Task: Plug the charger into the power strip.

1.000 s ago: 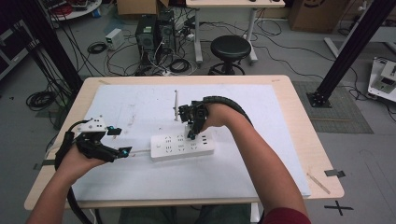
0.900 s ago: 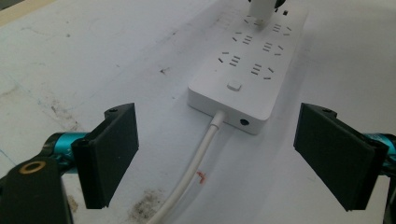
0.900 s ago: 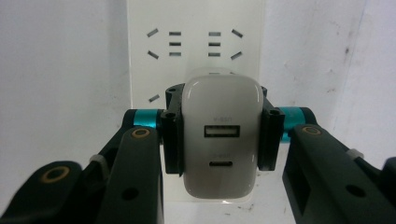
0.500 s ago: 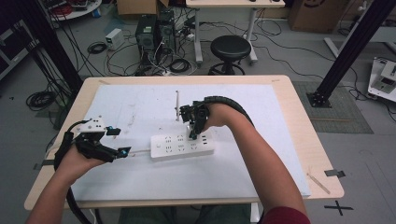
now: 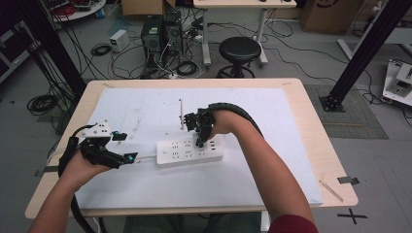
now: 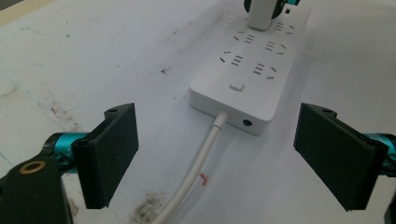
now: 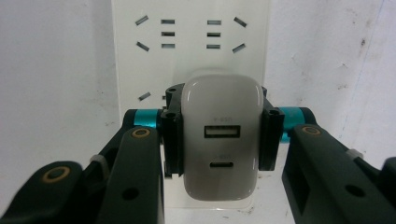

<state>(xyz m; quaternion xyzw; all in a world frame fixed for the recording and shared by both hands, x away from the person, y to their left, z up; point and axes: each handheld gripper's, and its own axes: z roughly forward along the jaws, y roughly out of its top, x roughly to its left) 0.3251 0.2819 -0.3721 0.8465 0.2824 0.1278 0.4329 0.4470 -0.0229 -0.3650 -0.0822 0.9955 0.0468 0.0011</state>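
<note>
A white power strip (image 5: 189, 151) lies across the middle of the white mat, its white cord (image 6: 194, 175) running left toward my left gripper. My right gripper (image 5: 199, 142) points down over the strip's right half, shut on a white USB charger (image 7: 220, 142) with two ports facing the camera; the charger stands on the strip (image 7: 191, 56). My left gripper (image 5: 127, 158) is open just left of the strip's cord end, low over the mat. Its two black pads (image 6: 108, 154) stand wide apart on either side of the cord, with the strip's switch (image 6: 237, 86) ahead.
A thin grey rod (image 5: 180, 112) lies on the mat (image 5: 145, 111) behind the right gripper. The wooden table (image 5: 311, 126) borders the mat on all sides. A black stool (image 5: 239, 50), computer towers and cables sit on the floor beyond the far edge.
</note>
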